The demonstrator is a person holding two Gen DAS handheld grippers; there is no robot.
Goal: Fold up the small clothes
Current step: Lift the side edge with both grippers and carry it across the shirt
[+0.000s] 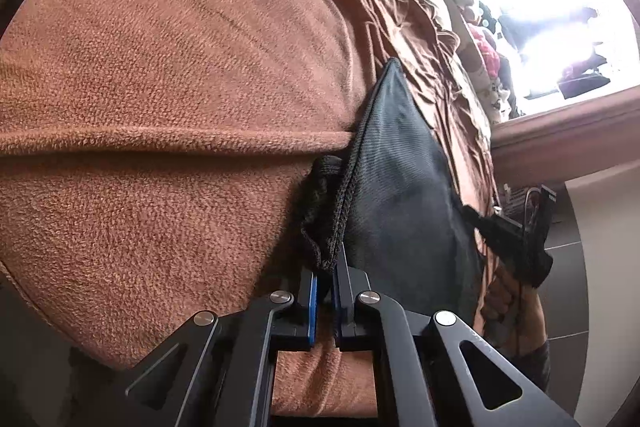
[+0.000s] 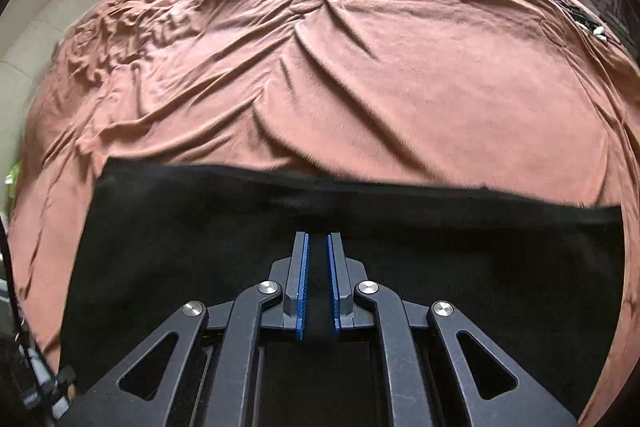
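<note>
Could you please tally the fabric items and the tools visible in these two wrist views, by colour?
Black garment: 1, gripped by both tools
Brown bedspread: 1
Black tools with blue pads: 2, left tool and right tool
Total: 4

Rust-brown bedspread [image 2: 360,75], v. wrinkled, covers bed. Brown folded blanket [image 1: 160,67] on top. Bright window [image 1: 540,27] w/ clutter on sill, grey floor tiles [image 1: 568,267] below.

Black knit garment [image 1: 400,187] hangs stretched taut, its stitched hem bunched, above the bed.
</note>
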